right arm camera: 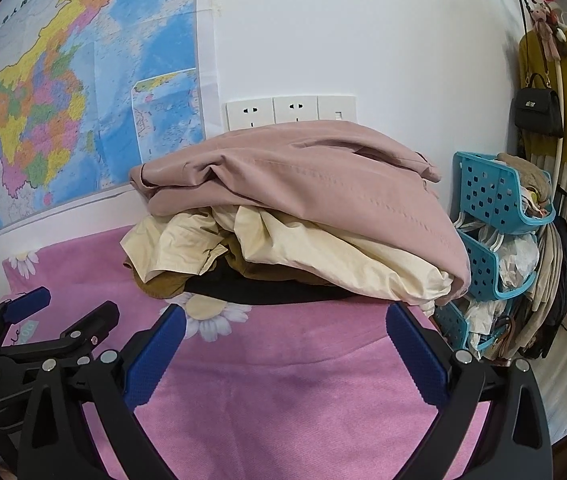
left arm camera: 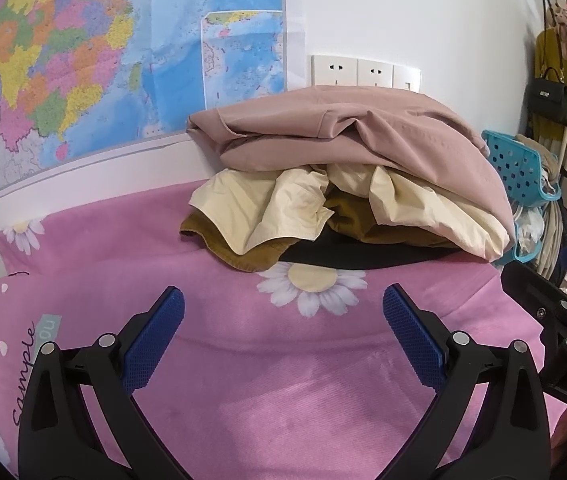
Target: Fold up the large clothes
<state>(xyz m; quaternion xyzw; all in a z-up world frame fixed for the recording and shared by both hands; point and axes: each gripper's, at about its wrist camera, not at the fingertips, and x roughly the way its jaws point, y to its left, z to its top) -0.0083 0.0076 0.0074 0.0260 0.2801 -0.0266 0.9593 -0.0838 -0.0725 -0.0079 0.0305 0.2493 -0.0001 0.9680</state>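
Both grippers spread, empty | basket rack's (right arm camera: 495,200) lower tiers: right view only

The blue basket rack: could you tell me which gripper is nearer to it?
Right. The right gripper hovers beside the rack; the left gripper sits further left.

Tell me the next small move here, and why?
Probably reach the right claw forward to the dusty-pink garment topping the pile. Both claws are open and empty over the pink sheet, the left claw too, and nothing is spread out for folding.
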